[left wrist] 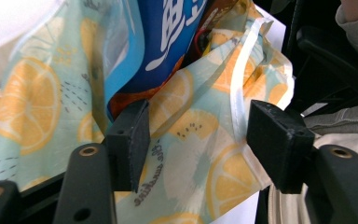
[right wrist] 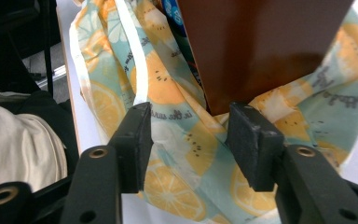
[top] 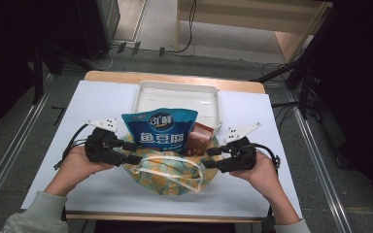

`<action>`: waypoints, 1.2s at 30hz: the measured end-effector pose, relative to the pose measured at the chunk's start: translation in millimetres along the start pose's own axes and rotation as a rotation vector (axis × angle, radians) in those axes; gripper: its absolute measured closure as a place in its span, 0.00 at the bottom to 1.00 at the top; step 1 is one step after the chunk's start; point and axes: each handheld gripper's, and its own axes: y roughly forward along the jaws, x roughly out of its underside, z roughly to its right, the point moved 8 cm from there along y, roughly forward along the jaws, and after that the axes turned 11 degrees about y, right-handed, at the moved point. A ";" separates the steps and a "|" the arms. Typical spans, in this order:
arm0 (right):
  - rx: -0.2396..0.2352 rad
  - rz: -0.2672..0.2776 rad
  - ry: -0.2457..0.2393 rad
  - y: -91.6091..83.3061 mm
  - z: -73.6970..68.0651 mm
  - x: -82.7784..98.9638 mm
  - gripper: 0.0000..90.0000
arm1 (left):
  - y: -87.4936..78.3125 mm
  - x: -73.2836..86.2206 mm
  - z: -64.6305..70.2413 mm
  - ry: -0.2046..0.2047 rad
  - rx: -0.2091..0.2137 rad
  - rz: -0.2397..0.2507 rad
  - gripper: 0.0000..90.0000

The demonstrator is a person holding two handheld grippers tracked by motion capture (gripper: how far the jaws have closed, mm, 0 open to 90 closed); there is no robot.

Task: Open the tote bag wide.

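High view: both grippers parted at a fruit-print bag

High view showing a table (top: 102,92) under a white cover, running away from the person's side. Lying at its far middle, a white tray (top: 177,94), well apart from both hands.

Sitting on the near half of the table, between the two hands, a cloth bag (top: 167,174) printed with orange slices. Sagging at its mouth, white handles (top: 172,161) draped across the top. Standing up out of the bag, a blue snack packet (top: 160,128), leaning toward the tray. Poking out just beside the packet, on its right, a brown box (top: 200,138).

Coming in at the bag's left edge, the left gripper (top: 131,151), held level in the person's left hand. Standing wide apart in the left gripper view, jaws with bag cloth and one handle strip lying slack between them; pads not pressing on anything.

Coming in at the bag's right edge, the right gripper (top: 209,158), also held level. Standing apart in the right gripper view, jaws framing a fold of bag cloth just under the brown box's lower corner; not possible to tell whether the pads are brushing the fabric, though no pinch showing.
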 end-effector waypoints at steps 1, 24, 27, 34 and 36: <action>0.001 0.001 0.004 1.5 0.3 0.8 0.55 | 2.5 0.9 0.7 0.003 0.007 -0.002 0.42; 0.039 -0.025 -0.006 23.4 5.8 17.9 0.84 | 14.4 13.2 0.0 -0.038 0.041 0.019 0.90; 0.039 -0.043 -0.021 27.0 4.7 20.2 0.96 | 14.3 15.1 0.5 -0.050 0.057 0.001 0.97; 0.012 -0.055 -0.025 26.5 1.4 22.3 1.00 | 10.7 15.0 5.2 -0.041 0.067 0.005 0.98; 0.008 -0.048 -0.026 24.4 -0.7 22.7 1.00 | 9.5 14.7 7.1 -0.042 0.068 0.015 0.98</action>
